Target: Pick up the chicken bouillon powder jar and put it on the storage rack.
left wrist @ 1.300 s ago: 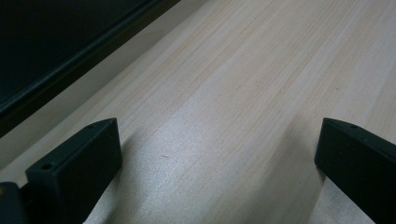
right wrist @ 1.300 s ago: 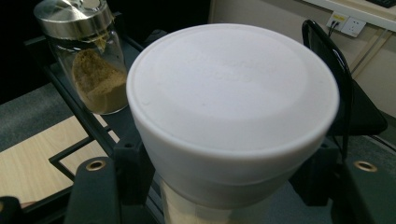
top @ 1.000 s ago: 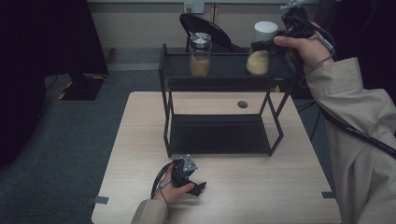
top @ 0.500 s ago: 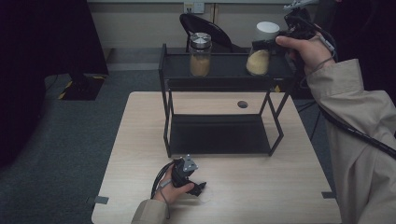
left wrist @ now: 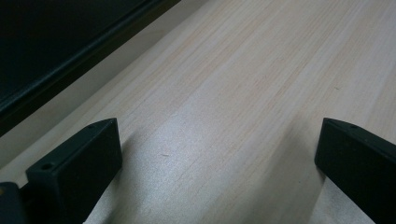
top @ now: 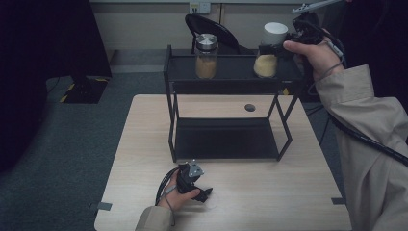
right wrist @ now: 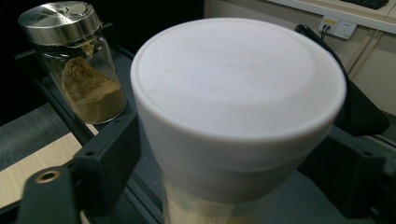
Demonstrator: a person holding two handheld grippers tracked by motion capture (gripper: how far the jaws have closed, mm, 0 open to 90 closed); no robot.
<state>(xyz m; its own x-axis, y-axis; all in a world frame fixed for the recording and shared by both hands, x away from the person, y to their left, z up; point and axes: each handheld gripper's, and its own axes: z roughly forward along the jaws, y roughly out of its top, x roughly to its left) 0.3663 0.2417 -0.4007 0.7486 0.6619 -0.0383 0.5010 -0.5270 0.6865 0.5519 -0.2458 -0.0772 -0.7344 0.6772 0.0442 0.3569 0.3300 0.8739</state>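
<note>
A jar with a white lid (top: 275,33) and yellow contents stands at the right end of the black rack's top shelf (top: 231,85). My right gripper (top: 272,48) reaches in from the right, and its jaws have just been opening. In the right gripper view the white lid (right wrist: 238,93) sits between the two jaws of the right gripper (right wrist: 224,158), which stand close on either side of the jar. My left gripper (top: 207,193) rests low on the table near the front edge. In its own view the left gripper (left wrist: 219,154) is open over bare wood.
A glass jar with a metal lid (top: 206,57) and brown powder stands on the same shelf to the left; it is also in the right gripper view (right wrist: 74,60). The rack's lower shelf (top: 226,138) is bare. The wooden table (top: 279,197) has a small hole (top: 249,107). A dark chair (top: 211,24) stands behind.
The right hand has shifted very slightly by the white-lidded jar. The left hand and its gripper have stayed still.
</note>
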